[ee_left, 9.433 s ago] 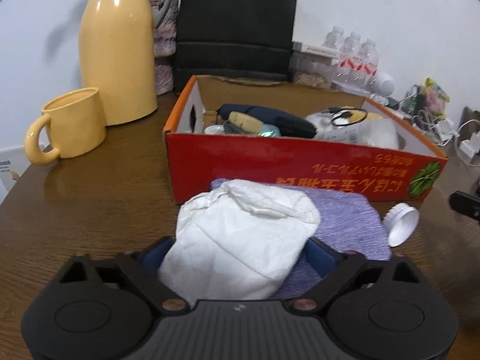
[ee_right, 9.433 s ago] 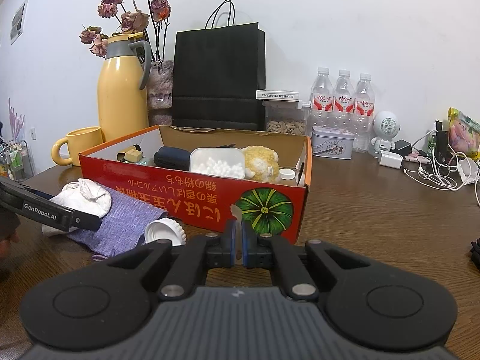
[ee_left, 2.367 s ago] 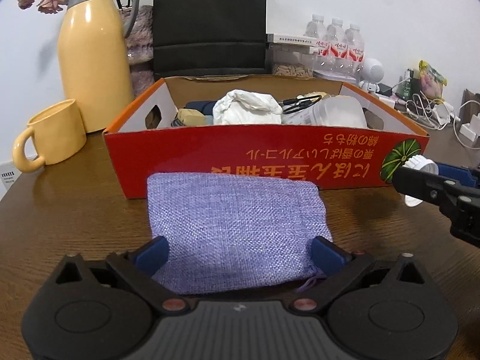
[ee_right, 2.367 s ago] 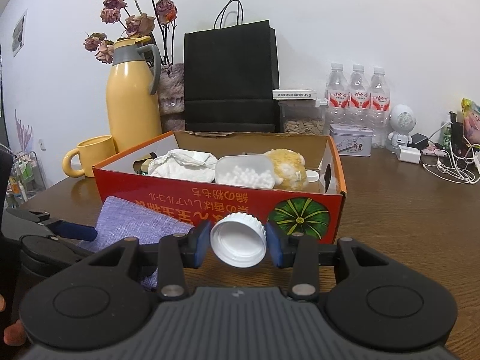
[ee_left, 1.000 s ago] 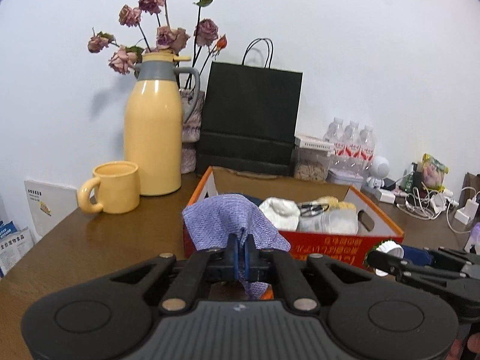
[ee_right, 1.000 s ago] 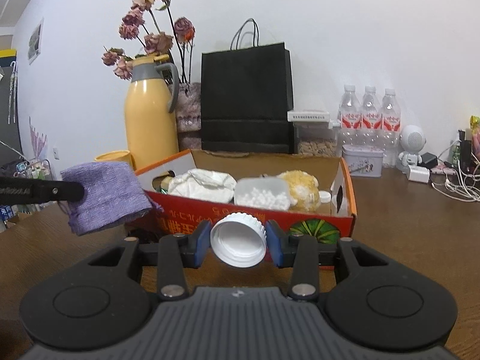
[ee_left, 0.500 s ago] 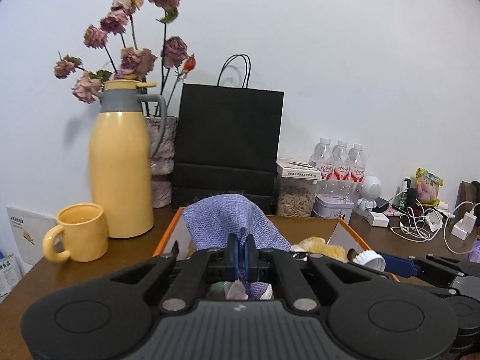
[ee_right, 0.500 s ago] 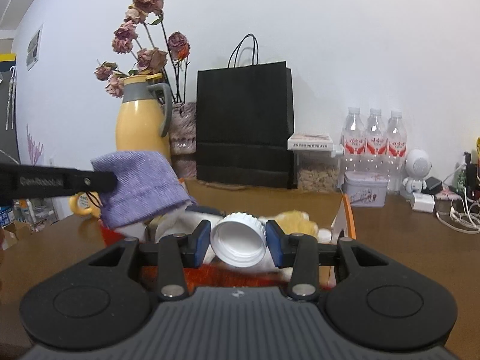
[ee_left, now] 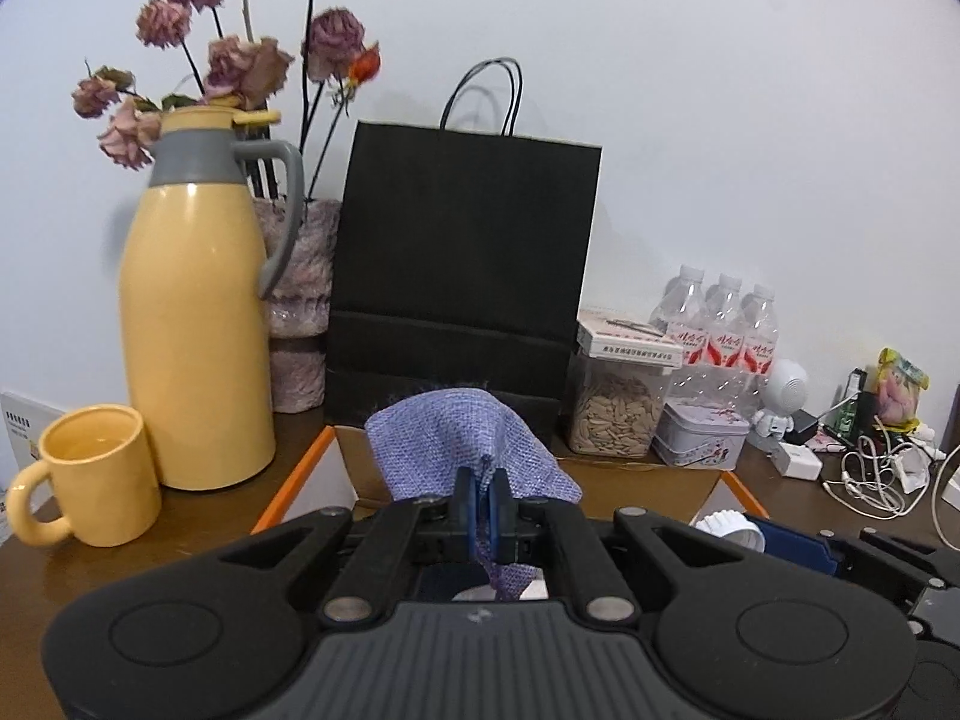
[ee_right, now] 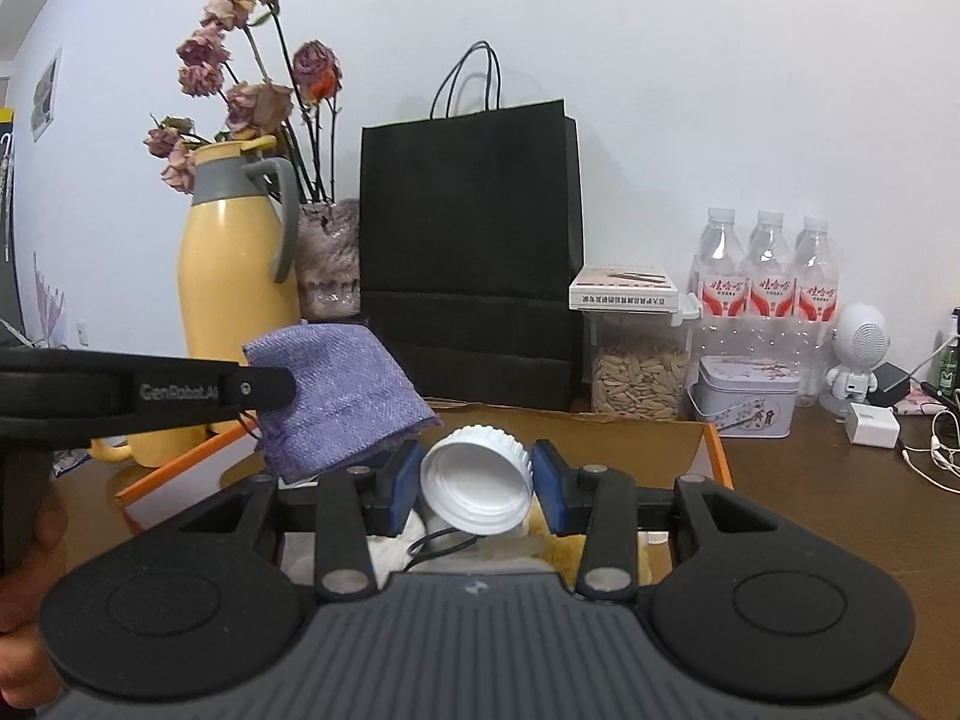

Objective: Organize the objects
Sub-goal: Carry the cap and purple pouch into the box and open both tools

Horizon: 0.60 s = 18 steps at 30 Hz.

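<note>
Purple pouch (ee_left: 468,450) and white cap (ee_right: 477,480) are the two things you are carrying, and both now hang above the open cardboard box (ee_right: 711,450) where a second ago they were short of its red front wall. Your left gripper (ee_left: 483,507) is pinched fully closed on a fold of the pouch, which bunches up over the fingertips and trails a frayed corner beneath them. Your right gripper (ee_right: 477,480) is partly open, its blue pads (ee_right: 402,483) pressing either side of the cap, which is tilted with its hollow side toward the camera. A couple of seconds back the pouch lay flat on the table in front of the box; lifting it and bringing both hands forward means, by my reading, that only the release is left for these two items. Below the cap you can see white stuff and a thin black cord already in the box, so let go where they will not snag. Beyond the box stand a black paper bag (ee_left: 462,276), a yellow jug (ee_left: 195,324) with a yellow mug (ee_left: 96,474) beside it, a jar of seeds (ee_right: 636,372) and water bottles (ee_right: 768,288) along the wall
</note>
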{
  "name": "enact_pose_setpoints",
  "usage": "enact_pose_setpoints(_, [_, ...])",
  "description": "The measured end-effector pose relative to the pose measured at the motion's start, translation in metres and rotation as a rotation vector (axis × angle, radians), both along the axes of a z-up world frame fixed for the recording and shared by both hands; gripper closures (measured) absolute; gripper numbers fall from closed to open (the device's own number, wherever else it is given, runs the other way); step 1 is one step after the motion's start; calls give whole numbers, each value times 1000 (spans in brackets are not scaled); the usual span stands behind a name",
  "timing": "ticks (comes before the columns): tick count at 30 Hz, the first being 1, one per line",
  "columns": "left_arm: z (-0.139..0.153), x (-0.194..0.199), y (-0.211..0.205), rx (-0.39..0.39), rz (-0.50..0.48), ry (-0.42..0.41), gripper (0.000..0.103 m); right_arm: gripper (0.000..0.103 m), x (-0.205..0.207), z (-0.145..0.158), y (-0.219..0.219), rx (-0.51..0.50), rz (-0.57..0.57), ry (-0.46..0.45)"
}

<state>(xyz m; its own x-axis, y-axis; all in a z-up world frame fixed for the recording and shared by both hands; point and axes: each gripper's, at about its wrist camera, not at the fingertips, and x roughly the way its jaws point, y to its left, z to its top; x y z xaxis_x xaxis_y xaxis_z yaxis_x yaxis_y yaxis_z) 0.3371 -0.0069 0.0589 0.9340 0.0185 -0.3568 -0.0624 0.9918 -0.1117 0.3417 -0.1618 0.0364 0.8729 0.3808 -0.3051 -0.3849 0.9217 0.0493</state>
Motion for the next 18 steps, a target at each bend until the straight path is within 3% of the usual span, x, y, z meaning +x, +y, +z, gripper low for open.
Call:
enact_pose_setpoints(4, [-8, 18, 2, 7, 1, 28, 96, 62, 15, -6, 2, -19, -8, 20])
enact_pose_setpoints(5, [-9, 22, 3, 9, -2, 36, 89, 61, 18, -7, 3, -28, -9, 32])
enact_pose_setpoints(7, [-12, 24, 5, 16, 0, 33, 71, 48, 23, -12, 4, -41, -16, 59])
enact_pose_setpoints(8, [-13, 24, 6, 17, 1, 27, 50, 33, 24, -14, 3, -48, -19, 70])
enact_pose_setpoints(9, [-13, 24, 8, 15, 1, 21, 23, 18, 24, -15, 2, -51, -23, 73])
enact_pose_setpoints(11, [-13, 21, 10, 7, 14, 0, 0, 3, 22, -15, 0, -51, -33, 66])
enact_pose_setpoints(13, [-12, 15, 10, 14, 37, -34, 0, 0, 20, -13, -2, -47, -38, 56])
enact_pose_setpoints(18, [-12, 11, 7, 40, 38, -28, 0, 0, 16, -12, -4, -44, -51, 43])
